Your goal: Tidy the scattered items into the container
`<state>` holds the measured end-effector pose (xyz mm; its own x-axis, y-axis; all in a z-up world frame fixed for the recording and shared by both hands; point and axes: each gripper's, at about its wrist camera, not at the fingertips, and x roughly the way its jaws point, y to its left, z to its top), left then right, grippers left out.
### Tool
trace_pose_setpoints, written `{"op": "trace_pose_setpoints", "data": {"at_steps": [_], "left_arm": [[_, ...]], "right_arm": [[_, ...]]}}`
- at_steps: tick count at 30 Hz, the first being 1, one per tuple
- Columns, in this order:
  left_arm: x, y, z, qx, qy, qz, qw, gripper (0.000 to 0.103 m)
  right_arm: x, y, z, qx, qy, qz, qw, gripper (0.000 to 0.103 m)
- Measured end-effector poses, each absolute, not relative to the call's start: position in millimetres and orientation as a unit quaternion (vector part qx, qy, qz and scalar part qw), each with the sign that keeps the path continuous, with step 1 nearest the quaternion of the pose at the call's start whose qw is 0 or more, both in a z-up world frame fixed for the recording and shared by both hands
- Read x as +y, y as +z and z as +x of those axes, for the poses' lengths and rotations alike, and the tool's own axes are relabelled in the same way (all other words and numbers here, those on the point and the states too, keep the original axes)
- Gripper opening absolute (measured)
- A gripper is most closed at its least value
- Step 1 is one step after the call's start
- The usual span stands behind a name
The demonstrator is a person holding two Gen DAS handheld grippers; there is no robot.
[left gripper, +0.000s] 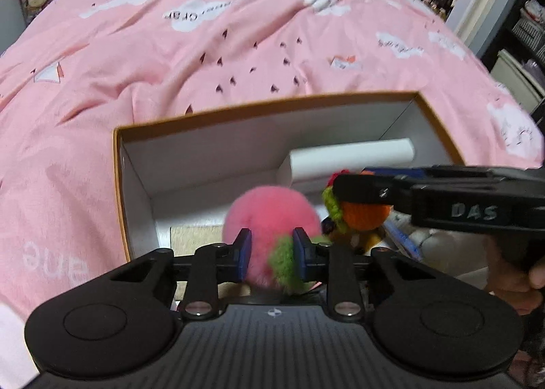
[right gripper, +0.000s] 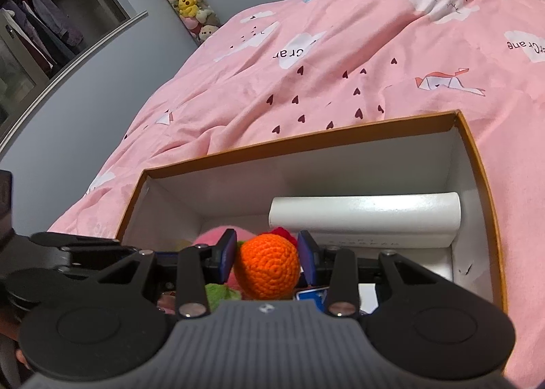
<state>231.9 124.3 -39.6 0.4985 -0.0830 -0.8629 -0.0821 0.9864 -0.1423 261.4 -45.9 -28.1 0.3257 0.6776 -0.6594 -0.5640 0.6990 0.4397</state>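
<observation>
An open cardboard box with an orange rim (left gripper: 259,108) (right gripper: 306,144) and white inside lies on the bed. My left gripper (left gripper: 272,249) is over its near-left part, its blue pads pressed into a fluffy pink ball (left gripper: 269,212) with a green tuft. My right gripper (right gripper: 267,253) is shut on an orange crochet ball (right gripper: 267,268). In the left wrist view that gripper (left gripper: 364,208) reaches in from the right with the orange ball (left gripper: 366,215) above the box. Part of the pink ball (right gripper: 211,236) shows left of the orange one.
Inside the box lie a white block (left gripper: 351,157) (right gripper: 364,215) along the far right and a blue item (right gripper: 311,295) below the grippers. A rumpled pink quilt (left gripper: 204,48) surrounds the box. Plush toys (right gripper: 184,4) hang on the wall; shelves (left gripper: 524,31) stand at right.
</observation>
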Motion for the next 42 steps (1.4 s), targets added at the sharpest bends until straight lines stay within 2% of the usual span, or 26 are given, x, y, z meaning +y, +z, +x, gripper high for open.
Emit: {"op": "trace_pose_setpoints", "data": {"at_steps": [6, 18, 27, 29, 30, 31, 41, 42], "left_arm": [[123, -54, 231, 0.512, 0.01, -0.079, 0.855, 0.023], [119, -3, 178, 0.463, 0.047, -0.097, 0.88, 0.023], [89, 4, 137, 0.451, 0.049, -0.108, 0.885, 0.026], [79, 4, 126, 0.443, 0.045, -0.107, 0.889, 0.026], [74, 4, 120, 0.439, 0.044, -0.106, 0.891, 0.027], [70, 4, 114, 0.433, 0.043, -0.104, 0.894, 0.027], [55, 16, 82, 0.384, 0.053, -0.105, 0.916, 0.038], [54, 18, 80, 0.379, 0.053, -0.103, 0.918, 0.043]], "right_arm": [[-45, -28, 260, 0.435, 0.381, 0.066, 0.813, 0.042], [-33, -32, 266, 0.432, 0.355, 0.051, 0.828, 0.044], [-44, -18, 247, 0.419, 0.346, 0.036, 0.838, 0.044], [-50, -14, 238, 0.413, 0.347, 0.036, 0.841, 0.042], [-54, -11, 233, 0.411, 0.349, 0.038, 0.842, 0.038], [-58, -9, 226, 0.408, 0.351, 0.04, 0.842, 0.035], [-103, 30, 143, 0.329, 0.346, 0.008, 0.879, 0.035], [-107, 33, 135, 0.321, 0.341, 0.004, 0.884, 0.036]]}}
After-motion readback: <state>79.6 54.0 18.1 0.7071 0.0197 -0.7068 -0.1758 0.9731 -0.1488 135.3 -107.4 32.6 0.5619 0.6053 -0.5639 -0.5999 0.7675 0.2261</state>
